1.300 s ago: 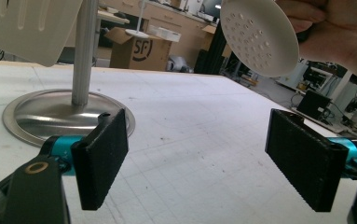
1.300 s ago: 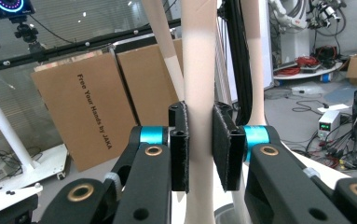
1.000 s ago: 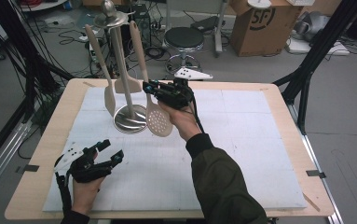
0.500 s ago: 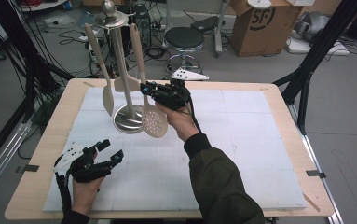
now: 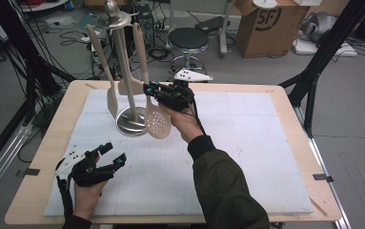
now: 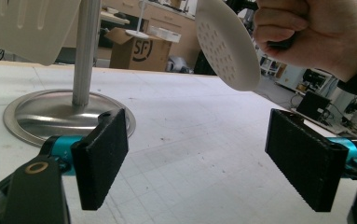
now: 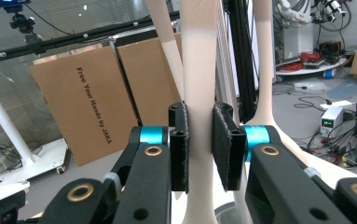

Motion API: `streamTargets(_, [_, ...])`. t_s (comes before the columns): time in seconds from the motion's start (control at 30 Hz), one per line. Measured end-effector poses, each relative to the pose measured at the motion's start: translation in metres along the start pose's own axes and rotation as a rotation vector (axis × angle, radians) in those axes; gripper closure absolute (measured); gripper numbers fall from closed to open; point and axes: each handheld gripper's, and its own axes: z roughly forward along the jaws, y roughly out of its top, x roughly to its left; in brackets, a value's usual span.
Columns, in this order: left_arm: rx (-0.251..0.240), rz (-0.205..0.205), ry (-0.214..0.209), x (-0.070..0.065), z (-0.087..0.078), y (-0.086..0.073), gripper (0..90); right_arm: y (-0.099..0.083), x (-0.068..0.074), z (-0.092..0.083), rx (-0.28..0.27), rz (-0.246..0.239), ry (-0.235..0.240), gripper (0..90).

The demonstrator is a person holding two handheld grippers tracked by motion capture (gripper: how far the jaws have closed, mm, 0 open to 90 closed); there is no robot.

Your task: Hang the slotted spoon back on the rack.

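Right gripper view — skimmer handle [image 7: 199,93] between tool [image 7: 199,147] pads

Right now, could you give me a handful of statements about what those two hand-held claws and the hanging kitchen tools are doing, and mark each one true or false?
1. The right gripper is clamped on the handle of the perforated skimmer. True.
2. The left gripper holds a spatula. False: its jaws stand wide apart with nothing between them, low over the white mat.
3. The skimmer lies flat on the mat. False: it hangs upright, its round head just above the mat beside the stand's metal base.
4. A slotted turner and a narrow spatula hang on the utensil stand. True.
5. The stand is at the near right corner of the table. False: it is at the far left.
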Motion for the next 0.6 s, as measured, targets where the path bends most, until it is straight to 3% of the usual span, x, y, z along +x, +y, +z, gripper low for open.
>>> streamTargets(0.6, [-0.002, -0.004, -0.001, 0.0001, -0.0007, 0.0002, 21.7, -0.0003, -0.0006, 0.0074, 0.010, 0.007, -0.007, 77.3])
